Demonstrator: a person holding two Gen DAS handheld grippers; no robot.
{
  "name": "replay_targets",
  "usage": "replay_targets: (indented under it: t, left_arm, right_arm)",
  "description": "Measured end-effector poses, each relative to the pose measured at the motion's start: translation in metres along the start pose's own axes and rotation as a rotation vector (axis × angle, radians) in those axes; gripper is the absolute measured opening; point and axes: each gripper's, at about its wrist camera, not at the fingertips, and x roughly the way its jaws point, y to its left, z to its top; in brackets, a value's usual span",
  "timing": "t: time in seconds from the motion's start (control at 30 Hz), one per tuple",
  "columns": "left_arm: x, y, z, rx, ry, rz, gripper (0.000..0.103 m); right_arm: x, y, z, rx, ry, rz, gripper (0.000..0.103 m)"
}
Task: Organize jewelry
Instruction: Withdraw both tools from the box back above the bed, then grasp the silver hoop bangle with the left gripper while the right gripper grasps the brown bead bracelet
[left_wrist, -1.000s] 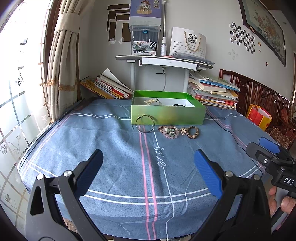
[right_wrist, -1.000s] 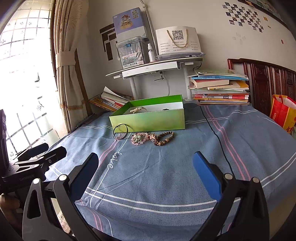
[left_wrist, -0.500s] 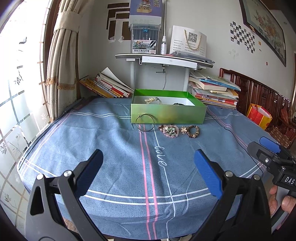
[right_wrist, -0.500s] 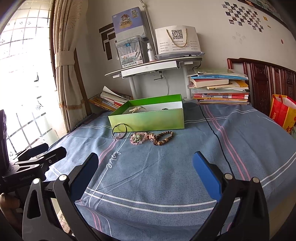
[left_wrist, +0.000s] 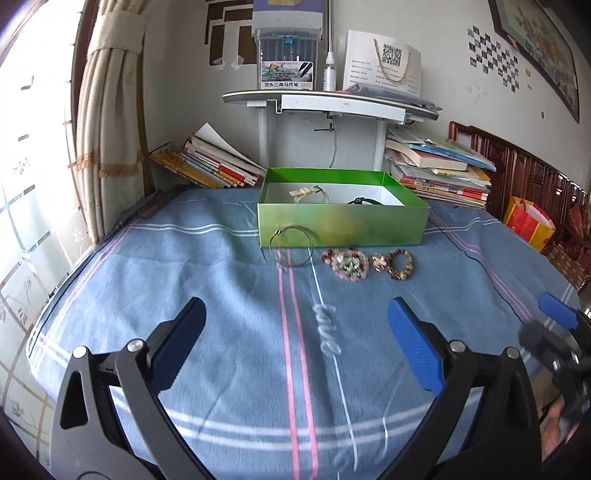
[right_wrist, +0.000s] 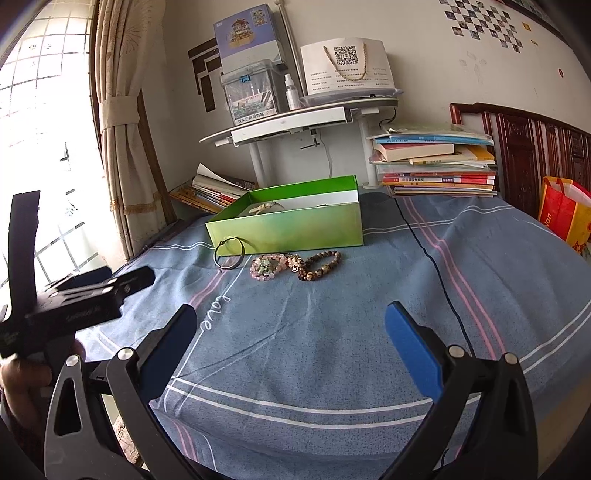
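From the left wrist view, the job looks partly done at most. The green box (left_wrist: 343, 221) stands open at the far side of the blue striped cloth (left_wrist: 221, 314), and it already holds a pale bracelet-like piece (left_wrist: 308, 192) and a dark item (left_wrist: 364, 201) near its right inner wall. Three pieces are still outside, lined up just in front of the box: a thin metal bangle (left_wrist: 291, 246) leaning against or touching the box's front wall, a pink beaded bracelet (left_wrist: 346, 263) beside it, and a brown beaded bracelet (left_wrist: 394, 263) touching or nearly touching the pink one. The left gripper (left_wrist: 295, 345) hovers low over the near part of the cloth, well short of the jewelry, aimed toward the box; its blue-padded fingers (left_wrist: 413, 347) are spread wide with nothing between them. The other gripper shows blurred at the right edge.

From the right wrist view, the same count holds: bangle (right_wrist: 229, 253), pink bracelet (right_wrist: 267, 266) and brown bracelet (right_wrist: 319, 264) lie on the cloth before the box (right_wrist: 288, 229), so I judge three pieces remain to be moved inside. The right gripper (right_wrist: 291, 341) is likewise held back from the row, level and pointing at it, fingers (right_wrist: 410, 343) wide apart and empty. The left gripper's body appears at the left, held by a hand (right_wrist: 22, 373).
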Motion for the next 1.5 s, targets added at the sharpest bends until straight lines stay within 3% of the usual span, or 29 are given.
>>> replay_targets:
  t: [0.37, 0.6, 0.8, 1.03, 1.13, 1.17, 1.23, 1.27, 1.3, 1.37, 1.43, 1.5]
  left_arm:
    - [0.096, -0.011, 0.039, -0.006, 0.121, 0.026, 0.097]
    - [0.149, -0.005, 0.049, -0.026, 0.209, 0.051, 0.097]
    - [0.182, 0.003, 0.054, -0.043, 0.264, 0.056, 0.097]
    - [0.211, 0.008, 0.056, -0.042, 0.319, 0.043, 0.096]
    - [0.220, 0.010, 0.055, -0.045, 0.336, 0.040, 0.093]
    - [0.223, 0.011, 0.054, -0.051, 0.346, 0.034, 0.091]
    - [0.227, 0.015, 0.052, -0.074, 0.367, 0.013, 0.073]
    - [0.226, 0.017, 0.052, -0.086, 0.355, 0.016, 0.071]
    - [0.224, 0.018, 0.052, -0.095, 0.349, 0.013, 0.062]
    - [0.223, 0.020, 0.052, -0.108, 0.338, 0.000, 0.061]
    - [0.220, 0.024, 0.052, -0.128, 0.326, -0.018, 0.060]
    - [0.214, 0.027, 0.054, -0.147, 0.294, -0.035, 0.060]
  right_arm:
    - [0.034, -0.017, 0.013, -0.011, 0.070, -0.039, 0.099]
    - [0.095, -0.029, 0.037, -0.039, 0.164, -0.089, 0.099]
    - [0.148, -0.033, 0.052, -0.063, 0.239, -0.130, 0.088]
    - [0.202, -0.037, 0.047, -0.094, 0.398, -0.191, 0.076]
    - [0.209, -0.036, 0.051, -0.104, 0.396, -0.209, 0.071]
    - [0.213, -0.037, 0.051, -0.108, 0.412, -0.214, 0.068]
    - [0.219, -0.037, 0.049, -0.095, 0.435, -0.201, 0.061]
    - [0.220, -0.037, 0.050, -0.098, 0.438, -0.203, 0.060]
    - [0.220, -0.036, 0.050, -0.103, 0.439, -0.205, 0.059]
    - [0.220, -0.035, 0.050, -0.108, 0.438, -0.203, 0.055]
    - [0.220, -0.034, 0.050, -0.111, 0.433, -0.199, 0.043]
    - [0.219, -0.032, 0.051, -0.118, 0.428, -0.187, 0.016]
